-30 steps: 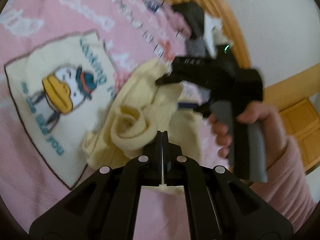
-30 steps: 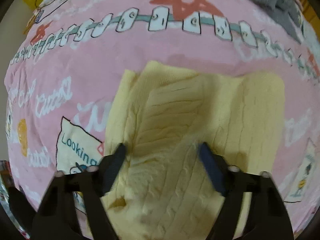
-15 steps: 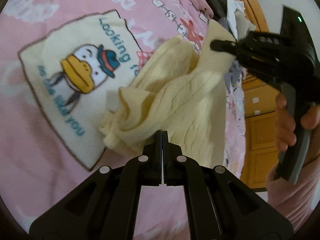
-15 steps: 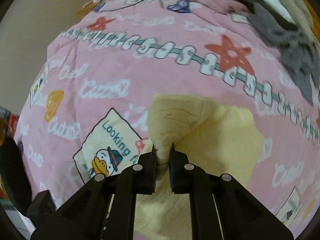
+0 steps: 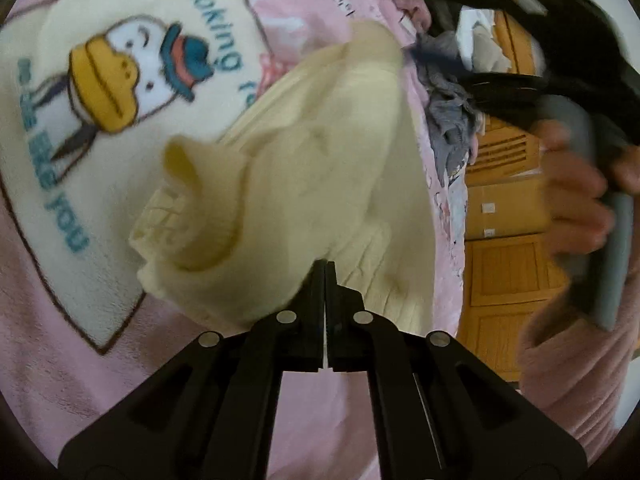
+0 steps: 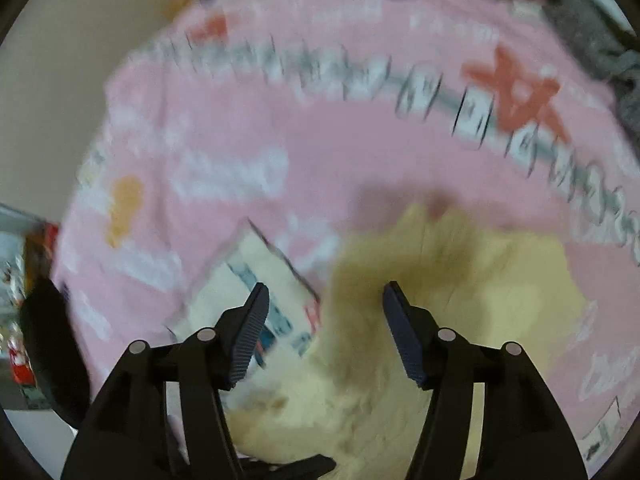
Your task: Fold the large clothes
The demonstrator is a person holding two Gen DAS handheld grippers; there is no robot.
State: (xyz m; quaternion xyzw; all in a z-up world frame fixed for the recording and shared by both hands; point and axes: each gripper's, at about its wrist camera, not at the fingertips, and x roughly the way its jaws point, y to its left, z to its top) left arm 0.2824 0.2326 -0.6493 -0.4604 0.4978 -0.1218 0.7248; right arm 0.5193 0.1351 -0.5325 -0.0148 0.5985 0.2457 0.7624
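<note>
A pink printed blanket (image 6: 248,128) carries the pale yellow knitted sweater (image 5: 328,184), bunched near its duck patch (image 5: 104,92). The left gripper (image 5: 325,270) pinches its hem; the right gripper (image 6: 324,300), just opened, hangs empty above. One-sided holding may drag the fold askew.

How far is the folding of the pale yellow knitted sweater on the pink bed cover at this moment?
Partly done. The pale yellow knitted sweater already lies doubled over on the pink printed bed cover, though bunched, not flat. In hand: the left gripper is shut on its near edge; the right gripper has just been opening, with nothing between its fingers. Left: smoothing, a final fold, then the grey clothes piled behind.
</note>
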